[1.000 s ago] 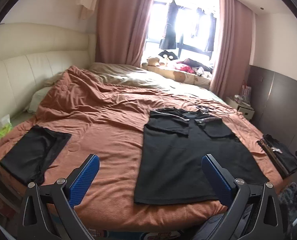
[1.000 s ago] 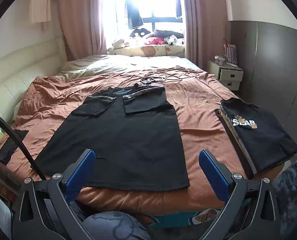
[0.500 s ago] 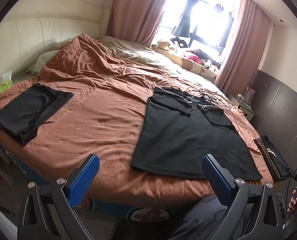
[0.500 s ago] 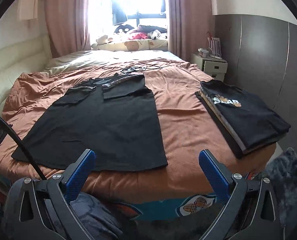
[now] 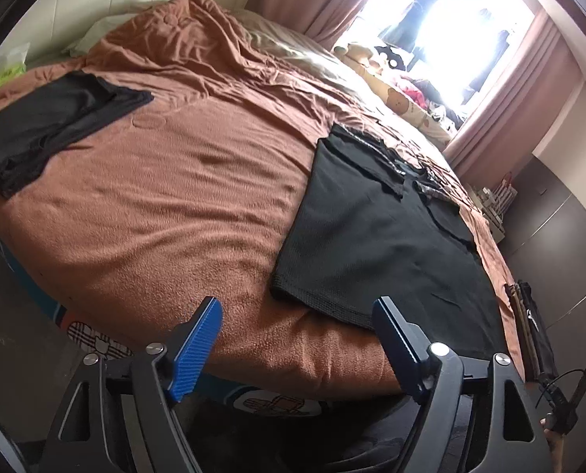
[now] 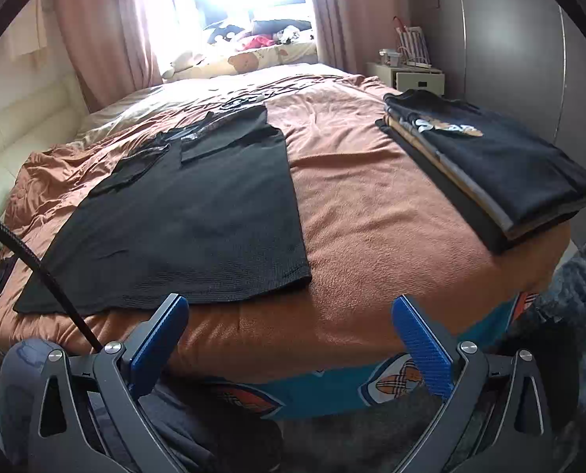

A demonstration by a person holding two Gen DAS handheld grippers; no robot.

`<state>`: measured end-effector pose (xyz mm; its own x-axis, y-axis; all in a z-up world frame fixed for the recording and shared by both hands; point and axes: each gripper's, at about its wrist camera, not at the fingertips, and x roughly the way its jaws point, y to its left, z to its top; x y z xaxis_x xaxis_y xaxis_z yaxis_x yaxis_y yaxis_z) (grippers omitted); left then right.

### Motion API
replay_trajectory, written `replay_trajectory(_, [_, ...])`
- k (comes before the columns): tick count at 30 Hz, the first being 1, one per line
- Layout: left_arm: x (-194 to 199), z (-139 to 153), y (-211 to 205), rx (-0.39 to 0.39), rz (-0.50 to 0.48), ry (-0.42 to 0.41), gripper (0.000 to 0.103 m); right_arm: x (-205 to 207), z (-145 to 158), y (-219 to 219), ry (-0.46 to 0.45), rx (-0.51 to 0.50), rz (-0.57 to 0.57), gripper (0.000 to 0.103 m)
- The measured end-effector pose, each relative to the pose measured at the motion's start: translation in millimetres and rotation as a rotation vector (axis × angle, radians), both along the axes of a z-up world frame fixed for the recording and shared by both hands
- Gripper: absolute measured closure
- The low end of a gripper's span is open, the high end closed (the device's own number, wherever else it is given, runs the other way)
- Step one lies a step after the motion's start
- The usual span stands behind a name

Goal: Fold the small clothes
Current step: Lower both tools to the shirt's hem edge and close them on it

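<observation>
**Both tongs low at the shirt's near hem**

The bed serves as folding surface. A black shirt lies flat at its middle, sleeves folded in, hem toward the near edge, probably ready for a lengthwise fold. Finished clothes form a stack on the right. The left gripper, jaws just narrowing yet empty, straddles the hem's left corner; the right gripper gapes wide, holding nothing.

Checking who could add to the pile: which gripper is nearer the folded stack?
Right. The right gripper faces the bed edge with the stack close on its right; from the left gripper the stack lies beyond the spread shirt.
</observation>
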<state>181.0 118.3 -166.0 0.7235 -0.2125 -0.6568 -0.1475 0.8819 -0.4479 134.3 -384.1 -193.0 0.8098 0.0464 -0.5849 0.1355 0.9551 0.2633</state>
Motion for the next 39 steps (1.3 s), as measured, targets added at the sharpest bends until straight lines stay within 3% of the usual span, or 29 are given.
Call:
replay_trajectory(10, [29,-37,3,-0.074,0.009,0.079,0.047,21,-39,-21,0.014,0.162,0.045,0.008])
replay_trajectory(14, [44,-48,-1,-0.091,-0.004,0.111,0.050,31,-52,-31,0.034,0.219,0.043,0.022])
replay_trajectory(16, [53,-51,-3,-0.082,-0.008,0.136,0.050,35,-56,-34,0.047,0.235,0.036,0.023])
replay_trajectory(18, [63,-54,-3,-0.089,-0.010,0.160,0.057,37,-57,-35,0.052,0.253,0.032,0.024])
replay_trajectory(25, [83,-56,3,-0.109,0.019,0.194,0.061,44,-67,-44,0.047,0.353,0.024,0.028])
replay_trajectory(31, [88,-61,6,-0.158,0.061,0.244,0.065,57,-82,-57,0.020,0.535,0.034,0.030])
replay_trajectory(33, [85,-62,8,-0.206,0.089,0.262,0.065,62,-88,-59,0.028,0.579,0.033,0.035])
replay_trajectory(39, [72,-65,5,-0.318,0.129,0.282,0.065,67,-98,-57,0.025,0.668,0.033,0.035])
